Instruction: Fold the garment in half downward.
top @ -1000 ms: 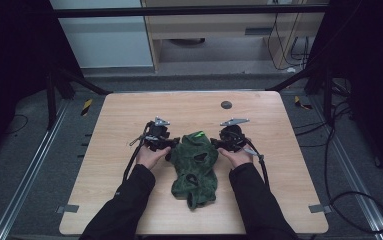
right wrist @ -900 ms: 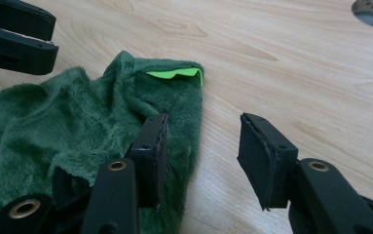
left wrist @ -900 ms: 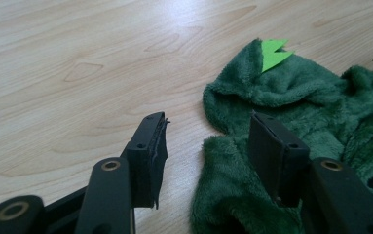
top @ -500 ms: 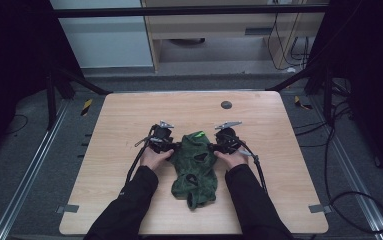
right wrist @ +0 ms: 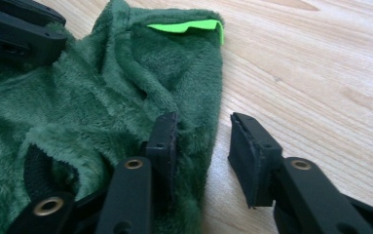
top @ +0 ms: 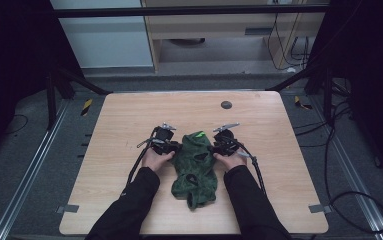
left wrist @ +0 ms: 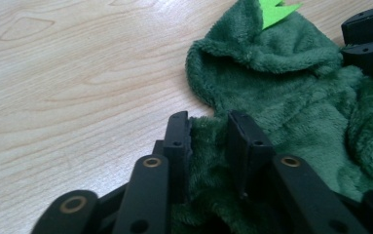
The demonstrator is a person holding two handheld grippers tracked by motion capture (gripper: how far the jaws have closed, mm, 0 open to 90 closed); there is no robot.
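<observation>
One green fleece garment (top: 195,167) lies crumpled on the wooden bench (top: 129,115), and everything here is easiest placed against it. It sits in the near half of the bench, roughly centred between the person's two hands, with a bright green tag (top: 199,134) at its far end.

The left gripper (top: 171,146) is at the garment's upper left edge. Its jaws have just been closing, and in the left gripper view a fold of fleece (left wrist: 208,146) sits between them, filling the gap so that the pads look pressed onto it: a pinch on the cloth.

The right gripper (top: 214,143) is at the garment's upper right edge. Its jaws have also just been closing, but in the right gripper view they stand apart: one jaw lies against the fleece edge (right wrist: 194,126), the other is over bare wood with a gap between, so nothing is pinched there yet.

Judged from this, the work is at its start: one corner seems taken, the other is about to be, and the garment is still bunched, neither spread nor folded.

Count: one garment, one tag, two grippers, and one small dark disc (top: 226,104) set in the wood well beyond the garment's far end
</observation>
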